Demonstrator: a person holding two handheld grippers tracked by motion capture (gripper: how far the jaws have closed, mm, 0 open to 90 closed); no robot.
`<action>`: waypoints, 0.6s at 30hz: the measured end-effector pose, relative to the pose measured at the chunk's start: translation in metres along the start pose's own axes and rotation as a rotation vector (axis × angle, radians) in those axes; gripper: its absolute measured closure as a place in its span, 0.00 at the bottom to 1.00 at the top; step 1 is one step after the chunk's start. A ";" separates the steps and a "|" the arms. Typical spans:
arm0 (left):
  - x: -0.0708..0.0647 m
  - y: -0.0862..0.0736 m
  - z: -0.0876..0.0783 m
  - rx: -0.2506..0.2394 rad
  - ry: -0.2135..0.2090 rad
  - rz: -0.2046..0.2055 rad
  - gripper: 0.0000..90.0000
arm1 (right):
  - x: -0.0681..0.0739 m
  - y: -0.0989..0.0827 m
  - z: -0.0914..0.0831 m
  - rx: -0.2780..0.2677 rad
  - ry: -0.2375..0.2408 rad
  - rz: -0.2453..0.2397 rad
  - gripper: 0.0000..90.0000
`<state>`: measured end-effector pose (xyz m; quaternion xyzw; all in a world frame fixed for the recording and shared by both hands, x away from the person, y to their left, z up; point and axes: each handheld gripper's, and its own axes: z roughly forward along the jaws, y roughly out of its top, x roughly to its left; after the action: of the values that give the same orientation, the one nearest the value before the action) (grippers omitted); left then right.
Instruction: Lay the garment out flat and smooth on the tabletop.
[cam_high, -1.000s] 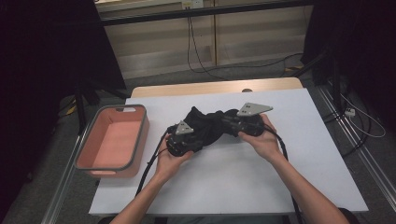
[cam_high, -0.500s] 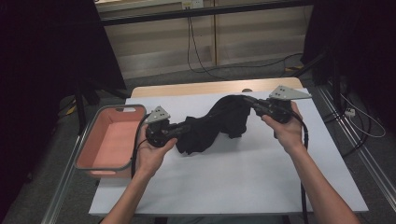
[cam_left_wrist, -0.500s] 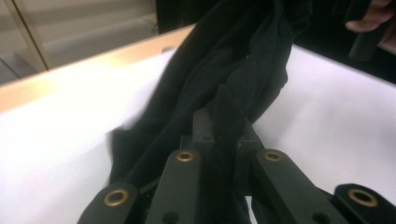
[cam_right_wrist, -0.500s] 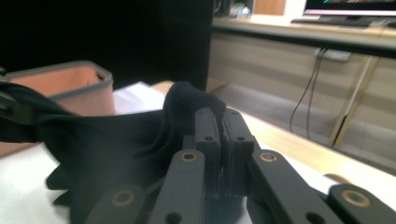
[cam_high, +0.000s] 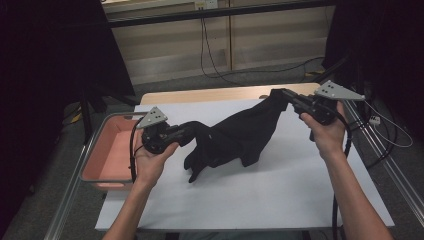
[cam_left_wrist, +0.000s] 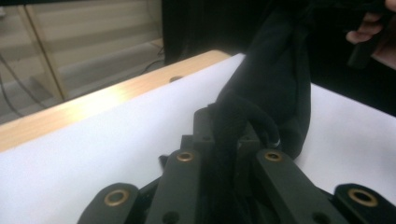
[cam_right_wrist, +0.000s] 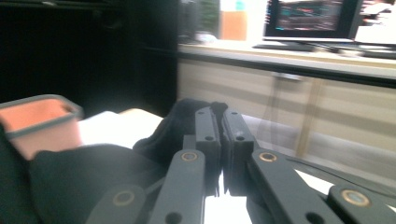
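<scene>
A black garment (cam_high: 240, 135) hangs stretched between my two grippers above the white table (cam_high: 260, 200). My left gripper (cam_high: 192, 131) is at the left, beside the bin, and grips one end of the cloth. Its jaws have just been closing further, with the fabric (cam_left_wrist: 275, 79) pinched between them at the left gripper (cam_left_wrist: 229, 128). My right gripper (cam_high: 282, 95) is held higher at the far right and is shut on the other end. There the cloth (cam_right_wrist: 84, 182) bunches around the right gripper (cam_right_wrist: 217, 114). The garment's lower folds droop toward the tabletop.
A pink bin (cam_high: 107, 160) with a grey rim stands off the table's left edge, and the bin (cam_right_wrist: 37, 116) is in the right gripper view too. A wooden strip (cam_high: 210, 94) borders the table's far side. Cables lie on the floor behind and at the right.
Both hands have moved apart and upward. The garment, bunched between them at the table's middle a second ago, is now pulled out into a long hanging span.
</scene>
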<state>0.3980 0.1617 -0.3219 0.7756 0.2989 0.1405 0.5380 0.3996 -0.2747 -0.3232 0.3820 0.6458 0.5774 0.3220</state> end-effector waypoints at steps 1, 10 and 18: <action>0.001 -0.001 0.000 -0.004 0.002 -0.010 0.94 | -0.007 -0.002 -0.003 -0.002 -0.022 0.022 0.96; -0.002 -0.004 0.012 0.040 -0.015 -0.012 0.92 | -0.014 -0.018 -0.004 0.090 0.004 0.013 0.96; 0.001 -0.035 0.044 0.195 -0.026 -0.017 0.86 | 0.024 -0.069 0.009 0.361 0.115 -0.110 0.95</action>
<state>0.4112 0.1378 -0.3707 0.8235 0.3105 0.0960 0.4650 0.3868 -0.2529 -0.3923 0.3641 0.7761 0.4545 0.2419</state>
